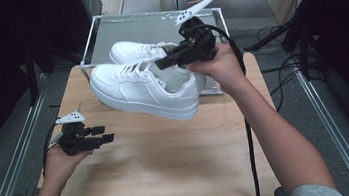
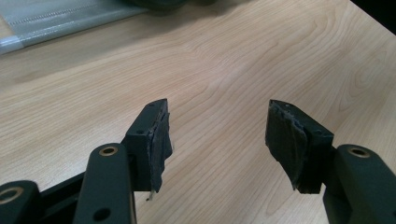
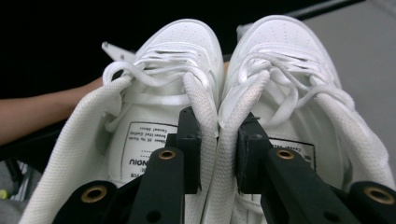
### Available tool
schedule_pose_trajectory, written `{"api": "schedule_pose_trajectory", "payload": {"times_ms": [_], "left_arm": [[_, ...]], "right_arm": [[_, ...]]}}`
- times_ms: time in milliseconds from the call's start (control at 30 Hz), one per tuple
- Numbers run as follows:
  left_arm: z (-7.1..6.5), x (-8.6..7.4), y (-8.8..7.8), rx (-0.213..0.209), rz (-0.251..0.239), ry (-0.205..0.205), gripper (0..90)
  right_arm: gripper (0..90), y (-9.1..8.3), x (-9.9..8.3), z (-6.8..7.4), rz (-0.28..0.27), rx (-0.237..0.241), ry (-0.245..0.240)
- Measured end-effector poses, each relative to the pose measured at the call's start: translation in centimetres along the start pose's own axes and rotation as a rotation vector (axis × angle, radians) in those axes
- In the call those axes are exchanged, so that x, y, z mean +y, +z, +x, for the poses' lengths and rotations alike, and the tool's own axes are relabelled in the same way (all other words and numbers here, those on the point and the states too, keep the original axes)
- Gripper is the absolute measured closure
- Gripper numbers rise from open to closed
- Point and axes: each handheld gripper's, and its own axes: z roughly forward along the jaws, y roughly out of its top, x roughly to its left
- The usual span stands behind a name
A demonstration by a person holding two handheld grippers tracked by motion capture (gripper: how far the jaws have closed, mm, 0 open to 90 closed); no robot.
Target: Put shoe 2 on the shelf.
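- Worktop (image 1: 171,169): I hold both white sneakers (image 1: 145,84) aloft above its far edge, just before the grey tray (image 1: 143,26).
- Right tongs (image 3: 218,149): clamped on the two inner collars pressed together; next, carrying the pair calls for steady pressure.
- Left tongs (image 2: 217,135): open, empty, over bare wood.

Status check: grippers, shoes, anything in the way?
Right gripper pinching both white shoes by inner collars, off the table. Left gripper open, empty. Nothing blocking.
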Motion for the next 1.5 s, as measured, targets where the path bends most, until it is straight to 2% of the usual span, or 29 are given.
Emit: {"api": "schedule_pose_trajectory", "payload": {"times_ms": [67, 133, 233, 333, 433, 500, 600, 800, 967, 1100, 1167, 1233, 1367, 1500], "left_arm": [[0.0, 0.0, 0.1, -0.002, 0.004, -0.003, 40.2], [0.0, 0.0, 0.1, -0.009, 0.004, -0.003, 40.2], [-0.1, 0.0, 0.2, -0.01, 0.006, 0.001, 40.2], [-0.1, 0.0, 0.2, -0.012, 0.008, 0.007, 40.2], [-0.2, 0.1, 0.3, -0.012, 0.013, 0.006, 40.1], [-0.2, 0.1, 0.3, -0.012, 0.013, 0.008, 40.2], [-0.2, 0.2, 0.4, -0.015, 0.015, 0.012, 40.2], [-0.3, 0.3, 0.7, -0.019, 0.022, 0.024, 40.1], [-0.2, 0.4, 0.8, -0.028, 0.008, 0.022, 40.1], [-0.4, 0.6, 1.1, -0.045, 0.019, 0.04, 40.2], [-0.4, 0.7, 1.3, -0.041, 0.027, 0.05, 40.1], [-0.2, 0.8, 1.4, -0.045, 0.026, 0.043, 40.1], [-0.1, 0.9, 1.4, -0.05, 0.025, 0.039, 40.0], [-0.3, 1.0, 1.6, -0.056, 0.038, 0.057, 40.0]], "right_arm": [[76.7, -0.5, 0.9, 0.0, -0.014, -0.025, -0.007], [76.7, -1.0, 1.6, -0.3, -0.027, -0.048, 0.011], [76.8, -1.4, 2.7, -1.0, -0.038, -0.088, 0.068], [76.7, -1.5, 3.8, -1.7, -0.04, -0.158, 0.105], [76.6, -1.3, 4.8, -2.6, -0.04, -0.256, 0.132], [76.6, -1.1, 5.5, -3.5, -0.038, -0.315, 0.172], [76.6, -0.6, 6.3, -5.0, -0.051, -0.422, 0.246], [76.7, 1.0, 7.0, -7.4, -0.065, -0.571, 0.332], [76.7, 3.2, 7.6, -8.9, -0.085, -0.694, 0.448], [76.6, 4.9, 8.1, -9.7, -0.069, -0.787, 0.482], [76.6, 5.5, 8.2, -9.9, -0.073, -0.82, 0.501], [76.4, 6.1, 8.1, -10.3, -0.096, -0.851, 0.544], [76.4, 6.9, 7.8, -11.1, -0.121, -0.883, 0.62], [76.3, 8.0, 7.6, -11.5, -0.124, -0.925, 0.628]]}}
